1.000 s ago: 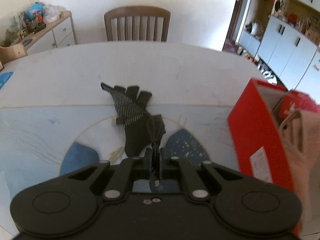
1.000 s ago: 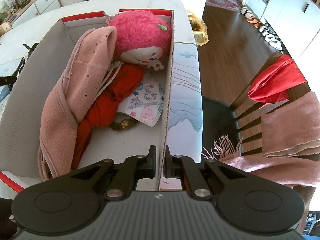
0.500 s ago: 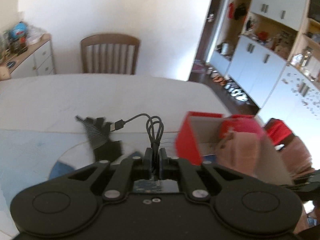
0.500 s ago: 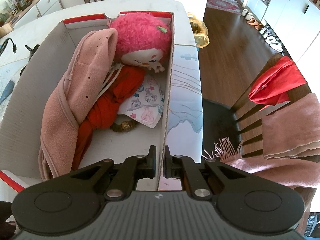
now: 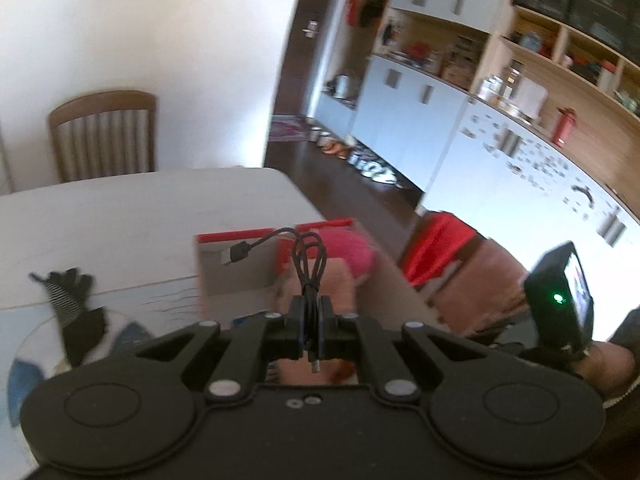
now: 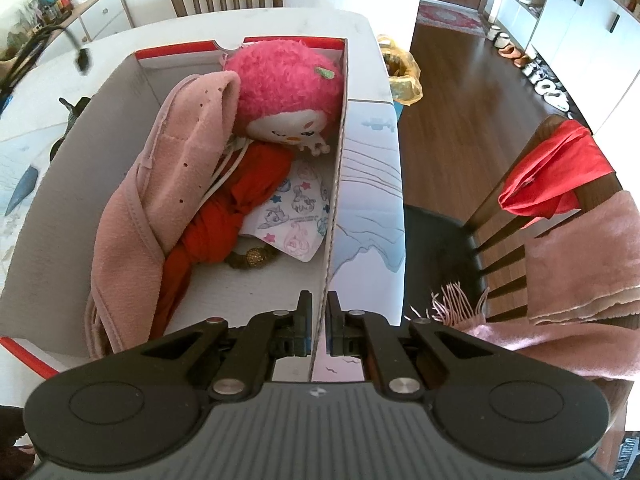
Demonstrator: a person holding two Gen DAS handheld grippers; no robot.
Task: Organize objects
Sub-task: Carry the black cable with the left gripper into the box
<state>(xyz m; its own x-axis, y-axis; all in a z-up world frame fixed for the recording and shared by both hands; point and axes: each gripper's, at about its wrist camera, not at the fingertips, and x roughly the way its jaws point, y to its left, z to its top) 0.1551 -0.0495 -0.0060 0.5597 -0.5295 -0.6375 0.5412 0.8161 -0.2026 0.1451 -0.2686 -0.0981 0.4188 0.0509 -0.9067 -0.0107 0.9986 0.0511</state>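
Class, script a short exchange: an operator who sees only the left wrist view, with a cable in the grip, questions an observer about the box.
Operator: I have the cable. Is anything steadying the box?
Observer: Yes, the right gripper is clamped on its right-hand wall.
Operator: Where is there free room inside?
Observer: Bare floor shows at the end nearest the right gripper, in front of the red cloth.

The coiled black USB cable (image 5: 307, 268), clamped in the left tongs (image 5: 310, 330), has been lifted off the desk (image 5: 140, 208) and carried toward the red cardboard box (image 5: 236, 268). The black glove (image 5: 76, 304) has been left behind, now at lower left of the frame.
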